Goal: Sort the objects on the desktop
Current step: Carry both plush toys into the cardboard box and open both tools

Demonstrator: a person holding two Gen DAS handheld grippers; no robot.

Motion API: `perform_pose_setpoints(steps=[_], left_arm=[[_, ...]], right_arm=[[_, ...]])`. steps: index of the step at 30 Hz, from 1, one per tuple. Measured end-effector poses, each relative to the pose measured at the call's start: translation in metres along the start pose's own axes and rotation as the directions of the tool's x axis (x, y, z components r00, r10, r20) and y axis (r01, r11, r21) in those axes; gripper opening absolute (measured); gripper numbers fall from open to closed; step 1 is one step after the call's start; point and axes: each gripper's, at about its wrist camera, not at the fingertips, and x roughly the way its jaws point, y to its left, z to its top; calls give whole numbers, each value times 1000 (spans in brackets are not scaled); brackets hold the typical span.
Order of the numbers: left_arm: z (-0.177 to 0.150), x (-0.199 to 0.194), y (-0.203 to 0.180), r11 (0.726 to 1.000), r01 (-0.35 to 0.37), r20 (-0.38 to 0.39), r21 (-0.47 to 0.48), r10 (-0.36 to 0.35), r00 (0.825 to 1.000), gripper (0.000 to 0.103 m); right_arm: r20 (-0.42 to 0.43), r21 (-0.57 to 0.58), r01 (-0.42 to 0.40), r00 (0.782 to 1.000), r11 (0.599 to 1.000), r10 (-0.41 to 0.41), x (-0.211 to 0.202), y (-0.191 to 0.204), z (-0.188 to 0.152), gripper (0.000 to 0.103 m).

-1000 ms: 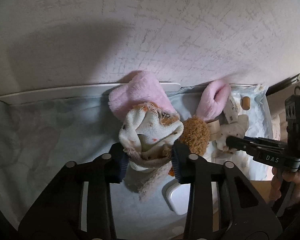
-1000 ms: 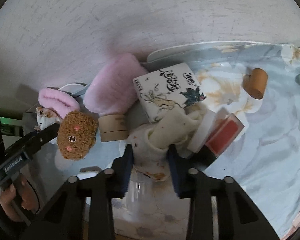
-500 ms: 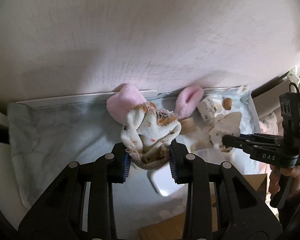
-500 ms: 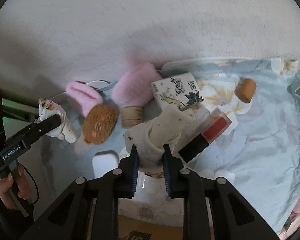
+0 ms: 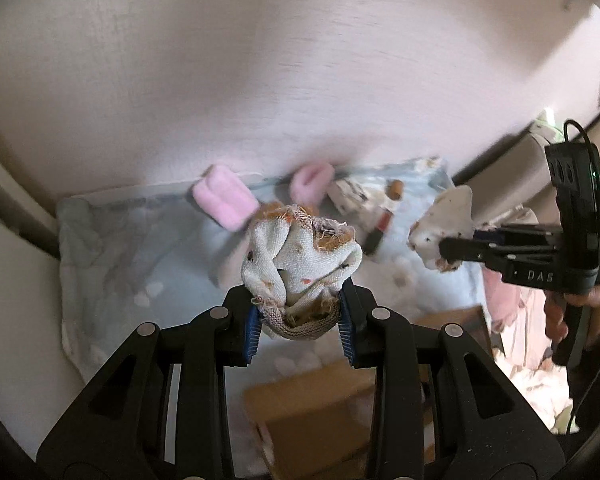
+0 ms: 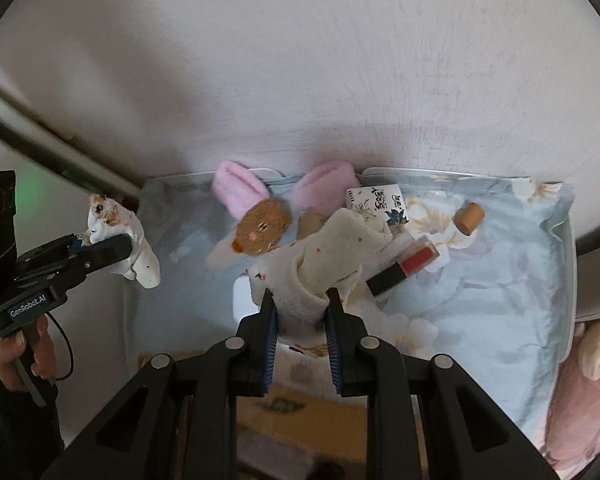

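Observation:
My left gripper (image 5: pixel 300 330) is shut on a white speckled sock (image 5: pixel 300 256) and holds it in the air above the blue floral cloth (image 5: pixel 148 256). It also shows in the right wrist view (image 6: pixel 118 246). My right gripper (image 6: pixel 300 344) is shut on a second white sock (image 6: pixel 332 256), lifted above the tray; that sock also shows in the left wrist view (image 5: pixel 444 220). On the cloth lie a pink-eared brown plush (image 6: pixel 262 226), a printed tissue pack (image 6: pixel 376 200), a red and black box (image 6: pixel 404 270) and a cork (image 6: pixel 470 218).
The cloth-covered tray (image 6: pixel 570 248) stands against a white wall. A cardboard box (image 5: pixel 312 412) sits below the grippers at the tray's near edge. A small white box (image 6: pixel 242 300) lies on the cloth. Pink fabric (image 6: pixel 580 400) lies at the right.
Both grippers have risen and pulled back from the tray, each carrying its sock up with it. The objects on the cloth look smaller and farther away.

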Motion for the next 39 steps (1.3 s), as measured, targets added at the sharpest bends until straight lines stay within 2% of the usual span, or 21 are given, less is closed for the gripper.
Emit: perform_pose_setpoints(steps=[3,8,18,33,39], left_arm=[[-17,-11,-17,1000,4,-8,19,-4,1000,29],[-49,-16,-37,999,15,-39,33,-13,999,29],[-113,-1,-56,1000,20,-130,-1,-20,991,29],[-164,27,-58,998,-59,-196,-13,55,979,29],[-175,37,-53,997,-57,-218,-49,45,975,29]], right_arm=[[-6,-43,-3,1000,999,3,-18,6,-15,21],[-21,-100,-1,1000,995,-1,-23,18,-43,21],[-89,-192,23,995,981,-40,-35,24,-102,21],[-146,-248,44,986,968,-82,-8,12,-160,21],[-166,-246,50,982,968,-93,3,6,-172,21]])
